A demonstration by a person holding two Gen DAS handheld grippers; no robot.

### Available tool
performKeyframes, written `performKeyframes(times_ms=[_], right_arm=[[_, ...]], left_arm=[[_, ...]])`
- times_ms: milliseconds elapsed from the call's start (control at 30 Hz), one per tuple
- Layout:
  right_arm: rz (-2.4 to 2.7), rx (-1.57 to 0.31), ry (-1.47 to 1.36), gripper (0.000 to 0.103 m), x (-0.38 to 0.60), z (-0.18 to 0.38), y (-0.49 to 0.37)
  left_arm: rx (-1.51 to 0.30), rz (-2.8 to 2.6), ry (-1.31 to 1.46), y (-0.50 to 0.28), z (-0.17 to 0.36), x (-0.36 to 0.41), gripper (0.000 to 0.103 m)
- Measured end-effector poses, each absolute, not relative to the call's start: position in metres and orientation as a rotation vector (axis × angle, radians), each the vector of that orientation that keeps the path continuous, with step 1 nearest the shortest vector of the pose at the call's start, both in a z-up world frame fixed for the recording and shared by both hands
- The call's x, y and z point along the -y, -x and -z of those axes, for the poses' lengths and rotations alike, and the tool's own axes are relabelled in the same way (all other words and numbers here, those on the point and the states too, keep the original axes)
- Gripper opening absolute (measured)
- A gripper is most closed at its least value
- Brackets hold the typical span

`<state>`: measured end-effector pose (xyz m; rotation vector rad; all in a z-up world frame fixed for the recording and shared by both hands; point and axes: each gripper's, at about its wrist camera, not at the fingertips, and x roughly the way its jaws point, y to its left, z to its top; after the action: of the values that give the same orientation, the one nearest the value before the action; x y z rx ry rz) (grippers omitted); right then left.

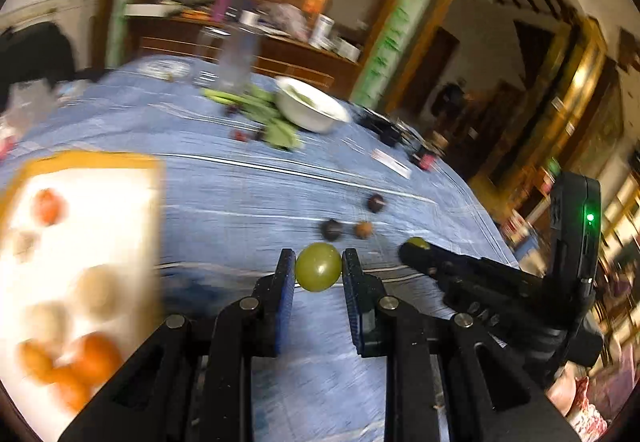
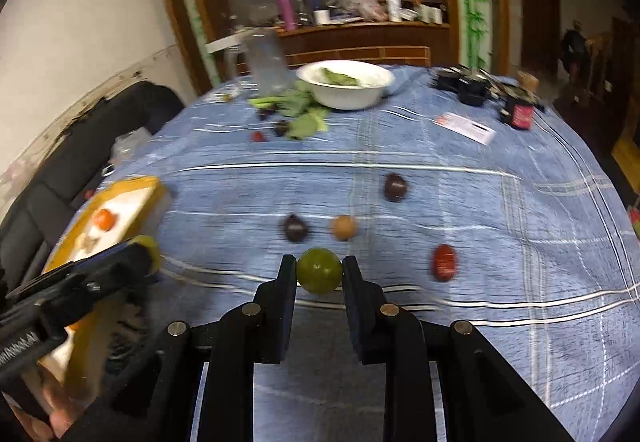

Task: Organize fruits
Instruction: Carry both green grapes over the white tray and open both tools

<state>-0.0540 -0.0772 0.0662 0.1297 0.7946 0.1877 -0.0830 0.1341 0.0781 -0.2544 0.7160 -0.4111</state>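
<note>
Left of the white bowl (image 2: 346, 84), the tray (image 1: 92, 162) holds oranges. The left gripper (image 1: 319, 272) and right gripper (image 2: 319, 270) each have fingers clamped on a green fruit, lifted over the tabletop (image 2: 500, 210). Smooth, round, probably light and bruisable; hold across the middle.

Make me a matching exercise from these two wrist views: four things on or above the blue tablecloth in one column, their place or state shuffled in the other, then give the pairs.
Things
1. green fruit
2. red fruit
3. white bowl
4. orange fruit

Places or states
A. far end of the cloth, beside green leaves
B. lying in the yellow-rimmed tray
C. clamped between the right gripper fingers
D. loose on the cloth, to the right of the right gripper

Pairs: 1-C, 2-D, 3-A, 4-B
</note>
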Motion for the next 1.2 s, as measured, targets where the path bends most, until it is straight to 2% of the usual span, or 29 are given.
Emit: performKeyframes(times_ms=[200,333,633,667,700,767,800,900,1067,1133,1200], right_arm=[[-0.376,-0.781,-0.083,0.025,0.000,-0.088,0.064],[-0.493,-0.792,-0.021,0.025,-0.059,-0.088,0.074],[-0.533,-0.816,0.173,0.025,-0.149,-0.062,0.075],[-0.512,-0.802,0.213,0.025,-0.155,-0.059,0.074],[-0.491,-0.791,0.241,0.025,-0.159,-0.057,0.074],[-0.467,-0.782,0.277,0.026,-0.162,-0.055,0.073],[-0.471,-0.784,0.277,0.028,-0.161,-0.055,0.072],[-0.475,-0.781,0.254,0.055,-0.155,-0.059,0.074],[-0.446,-0.737,0.227,0.058,-0.138,-0.070,0.087],[-0.427,-0.738,0.185,0.065,-0.124,-0.072,0.092],[-0.414,-0.739,0.130,0.066,-0.108,-0.075,0.098]], left_arm=[[-0.719,0.101,0.331,0.112,-0.072,-0.247,0.023],[-0.754,-0.072,0.334,0.118,-0.053,-0.291,0.023],[-0.761,-0.076,0.335,0.119,-0.042,-0.312,0.024],[-0.762,-0.070,0.340,0.118,-0.041,-0.313,0.026],[-0.761,-0.062,0.347,0.118,-0.041,-0.313,0.039],[-0.747,-0.055,0.360,0.121,-0.043,-0.314,0.059],[-0.739,-0.054,0.364,0.124,-0.045,-0.313,0.062],[-0.733,-0.036,0.365,0.124,-0.051,-0.310,0.067],[-0.721,-0.028,0.361,0.128,-0.058,-0.301,0.073],[-0.716,-0.029,0.350,0.130,-0.062,-0.296,0.074],[-0.708,-0.030,0.324,0.132,-0.067,-0.287,0.074]])
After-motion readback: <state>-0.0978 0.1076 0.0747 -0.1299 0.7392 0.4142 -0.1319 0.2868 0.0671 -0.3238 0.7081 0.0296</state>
